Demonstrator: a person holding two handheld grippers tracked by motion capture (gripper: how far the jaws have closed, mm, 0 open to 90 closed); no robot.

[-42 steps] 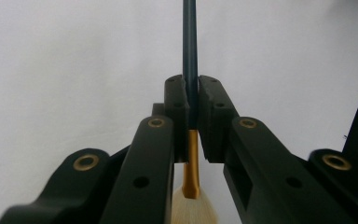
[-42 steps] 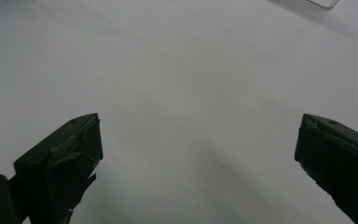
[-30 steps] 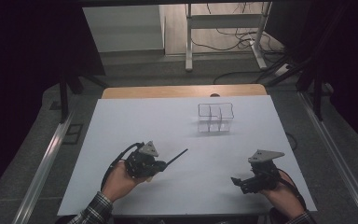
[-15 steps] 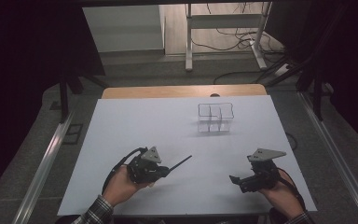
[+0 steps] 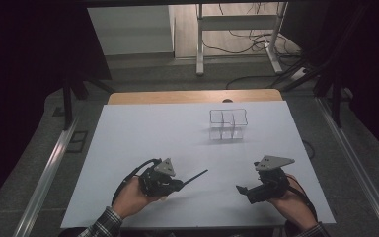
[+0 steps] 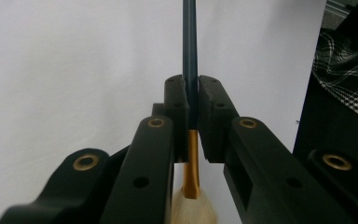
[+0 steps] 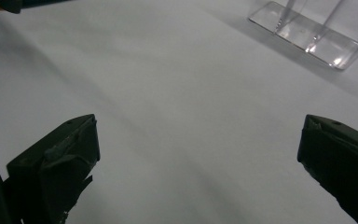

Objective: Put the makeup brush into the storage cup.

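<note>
- Hand-held gripper on the left (image 5: 180,185) is clenched on a slim brush with a dark handle, a gold metal ferrule and a pale bristle tuft (image 6: 189,70); in the left gripper view the two black jaws pinch the handle just above the ferrule, and the tuft sits below them, towards the hand.
- In the high view, that brush (image 5: 196,177) pokes out of the jaws towards about two o'clock, low over the white tabletop (image 5: 143,138); whether its far tip touches the surface is hard to judge from here.
- At about five o'clock on the tabletop, the right hand-held gripper (image 5: 242,189) is released, its jaws standing wide apart with nothing between them in the right gripper view, and it rests near the front edge.
- A clear plastic organiser with upright compartments (image 5: 228,124) stands at about one o'clock, well apart from both hands; its compartments look empty, though the clear walls make that uncertain.
- Judged from this, the pick-up is done: the brush is secured and off the tabletop.
- Left to do, most likely: carry the brush across to the organiser, turn it upright and let it down into one compartment.
</note>
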